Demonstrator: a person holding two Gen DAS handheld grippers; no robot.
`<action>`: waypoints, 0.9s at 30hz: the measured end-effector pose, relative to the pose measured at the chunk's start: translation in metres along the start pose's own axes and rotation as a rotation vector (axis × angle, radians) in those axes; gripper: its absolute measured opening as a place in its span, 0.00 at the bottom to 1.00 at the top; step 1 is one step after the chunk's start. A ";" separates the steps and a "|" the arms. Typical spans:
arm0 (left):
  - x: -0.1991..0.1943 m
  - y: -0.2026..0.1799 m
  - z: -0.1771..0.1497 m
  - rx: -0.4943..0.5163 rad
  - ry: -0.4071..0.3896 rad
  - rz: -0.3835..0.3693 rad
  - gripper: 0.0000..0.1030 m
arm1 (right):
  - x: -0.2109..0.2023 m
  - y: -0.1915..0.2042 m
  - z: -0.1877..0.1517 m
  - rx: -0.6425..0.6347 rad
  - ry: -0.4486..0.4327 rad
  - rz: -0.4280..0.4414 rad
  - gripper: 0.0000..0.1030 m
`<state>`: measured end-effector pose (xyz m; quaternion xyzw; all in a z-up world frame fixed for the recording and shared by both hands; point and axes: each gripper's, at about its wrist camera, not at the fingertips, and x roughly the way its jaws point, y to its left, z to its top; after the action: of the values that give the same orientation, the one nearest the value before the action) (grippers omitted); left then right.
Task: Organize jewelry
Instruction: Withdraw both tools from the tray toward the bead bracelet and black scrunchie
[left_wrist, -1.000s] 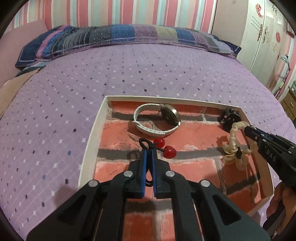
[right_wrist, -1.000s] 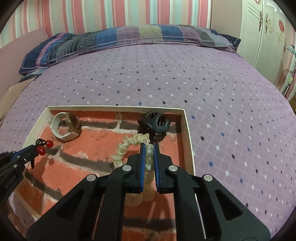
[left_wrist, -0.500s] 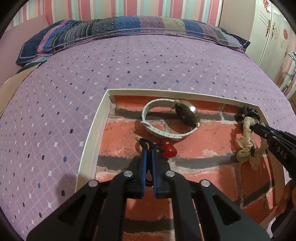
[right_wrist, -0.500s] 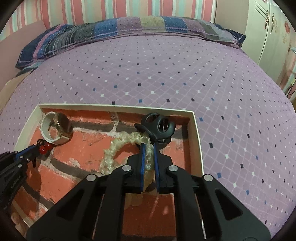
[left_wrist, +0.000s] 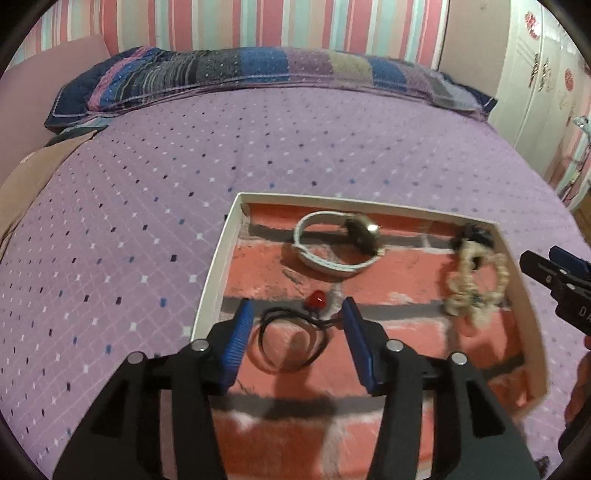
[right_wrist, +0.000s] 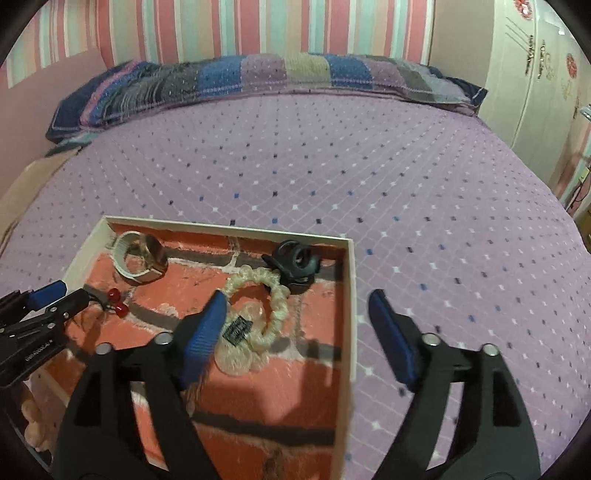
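Little readable lettering

In the left wrist view, the right gripper (left_wrist: 554, 273) at the right edge bears white letters "DA", cut off by the frame. In the right wrist view, the left gripper (right_wrist: 51, 299) at the near left carries a line of small white print, too blurred to read.

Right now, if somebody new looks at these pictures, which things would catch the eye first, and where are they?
First comes the shallow white tray with its red brick-pattern floor, lying on the purple bedspread. Inside it, a white-strapped watch lies near the far wall, a cream scrunchie and a black hair claw sit at the right side, and a black hair tie with red beads lies near the left. The left gripper and the right gripper both stand open over the tray.
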<state>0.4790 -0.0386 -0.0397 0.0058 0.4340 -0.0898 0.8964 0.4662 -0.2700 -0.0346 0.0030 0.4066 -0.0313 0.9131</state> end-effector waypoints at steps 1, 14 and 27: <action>-0.010 -0.001 -0.001 0.006 -0.013 -0.002 0.51 | -0.008 -0.003 -0.002 0.002 -0.011 -0.001 0.86; -0.163 -0.005 -0.033 0.058 -0.212 0.004 0.89 | -0.133 -0.021 -0.051 -0.056 -0.165 -0.055 0.96; -0.223 -0.012 -0.124 0.038 -0.263 0.005 0.91 | -0.221 -0.034 -0.150 -0.097 -0.262 -0.128 0.96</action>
<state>0.2446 -0.0050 0.0578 0.0120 0.3111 -0.0958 0.9455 0.2057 -0.2877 0.0298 -0.0713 0.2843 -0.0699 0.9535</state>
